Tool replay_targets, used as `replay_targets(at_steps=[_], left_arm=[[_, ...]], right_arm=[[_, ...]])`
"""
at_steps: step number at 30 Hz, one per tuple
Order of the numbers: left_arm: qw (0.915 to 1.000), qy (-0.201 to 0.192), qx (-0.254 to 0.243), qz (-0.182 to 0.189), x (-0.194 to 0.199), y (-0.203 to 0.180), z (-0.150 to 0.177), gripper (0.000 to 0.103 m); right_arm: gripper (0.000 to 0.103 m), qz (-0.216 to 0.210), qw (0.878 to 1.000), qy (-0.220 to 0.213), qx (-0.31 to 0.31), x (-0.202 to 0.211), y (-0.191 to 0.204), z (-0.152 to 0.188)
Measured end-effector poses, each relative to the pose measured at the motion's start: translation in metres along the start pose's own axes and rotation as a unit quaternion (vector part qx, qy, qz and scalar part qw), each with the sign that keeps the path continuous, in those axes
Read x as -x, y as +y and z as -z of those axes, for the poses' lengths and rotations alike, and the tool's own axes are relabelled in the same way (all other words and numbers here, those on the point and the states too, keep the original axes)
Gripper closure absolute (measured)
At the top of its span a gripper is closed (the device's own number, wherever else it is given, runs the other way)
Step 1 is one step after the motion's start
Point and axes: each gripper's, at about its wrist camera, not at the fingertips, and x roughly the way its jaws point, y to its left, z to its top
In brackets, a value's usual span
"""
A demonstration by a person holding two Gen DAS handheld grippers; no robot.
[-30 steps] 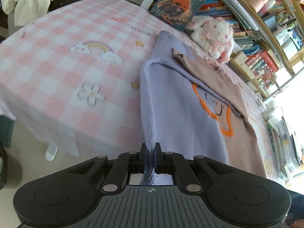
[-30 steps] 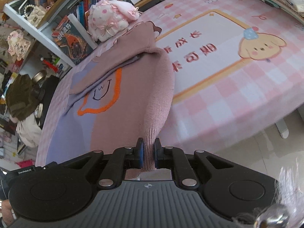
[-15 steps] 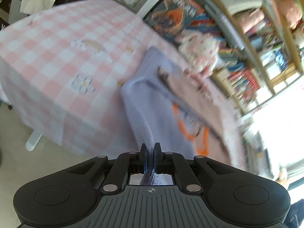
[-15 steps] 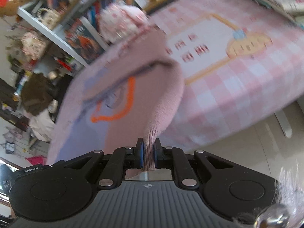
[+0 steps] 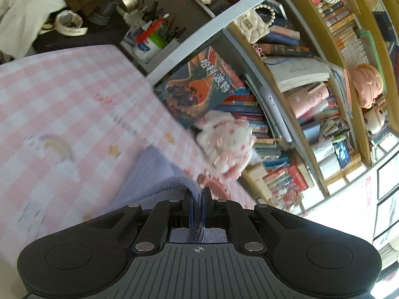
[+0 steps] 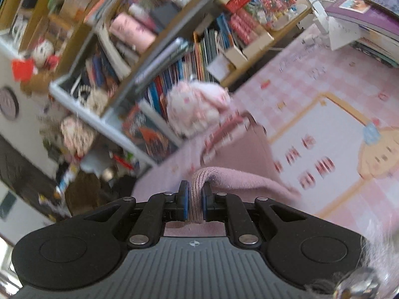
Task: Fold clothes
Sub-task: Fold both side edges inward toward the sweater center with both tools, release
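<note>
While pens stand in a cup [image 5: 152, 40], both grippers' fingers [image 5: 187, 205] [image 6: 184, 200] clench the sweater [image 5: 159, 184].

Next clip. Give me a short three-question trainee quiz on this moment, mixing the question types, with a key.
1. True or false: the left gripper is shut on the lavender side of the sweater.
2. What does the right gripper pinch? A) the plush toy B) a pink knitted edge of the sweater C) a book
3. What stands at the far edge of the checked tablecloth, against the bookshelf?

Key:
1. True.
2. B, the pink edge rises between its pads.
3. A white and pink plush toy.
</note>
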Motion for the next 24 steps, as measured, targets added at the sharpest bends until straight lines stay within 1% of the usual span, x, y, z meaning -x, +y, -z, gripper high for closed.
replay_targets(at_steps=[4, 6, 10, 13, 16, 17, 19, 20, 21, 22, 24], left_arm=[[1.0, 0.007, -0.003, -0.001, -0.036, -0.003, -0.019, 0.098], [0.9998, 0.016, -0.004, -0.008, -0.054, -0.002, -0.025, 0.098], [0.9989, 0.033, -0.006, -0.033, -0.083, 0.004, -0.033, 0.098], [0.9975, 0.048, -0.007, -0.052, -0.104, 0.011, -0.038, 0.098], [0.994, 0.067, -0.016, -0.085, -0.12, 0.016, -0.038, 0.094], [0.9923, 0.074, -0.021, -0.097, -0.126, 0.017, -0.038, 0.089], [0.9885, 0.088, -0.035, -0.118, -0.135, 0.018, -0.038, 0.07], [0.9875, 0.082, -0.047, -0.126, -0.134, 0.017, -0.038, 0.049], [0.9863, 0.074, -0.061, -0.134, -0.132, 0.016, -0.038, 0.036], [0.9849, 0.066, -0.074, -0.142, -0.131, 0.015, -0.038, 0.034], [0.9811, 0.054, -0.107, -0.152, -0.127, 0.013, -0.037, 0.034]], right_arm=[[0.094, 0.01, 1.0, -0.01, 0.003, -0.037, 0.008, -0.027], [0.094, 0.017, 1.0, -0.01, 0.002, -0.054, 0.008, -0.037], [0.094, 0.041, 0.999, -0.003, 0.0, -0.091, 0.004, -0.051], [0.094, 0.055, 0.998, 0.005, 0.0, -0.113, 0.0, -0.055], [0.093, 0.071, 0.997, 0.017, 0.006, -0.136, -0.005, -0.057], [0.093, 0.076, 0.997, 0.022, 0.008, -0.143, -0.007, -0.057], [0.088, 0.094, 0.995, 0.03, 0.009, -0.155, -0.011, -0.055], [0.078, 0.108, 0.994, 0.03, 0.012, -0.159, -0.012, -0.055], [0.058, 0.122, 0.992, 0.029, 0.016, -0.163, -0.013, -0.056], [0.053, 0.139, 0.99, 0.022, 0.026, -0.165, -0.014, -0.055], [0.052, 0.156, 0.986, 0.02, 0.053, -0.167, -0.013, -0.055]])
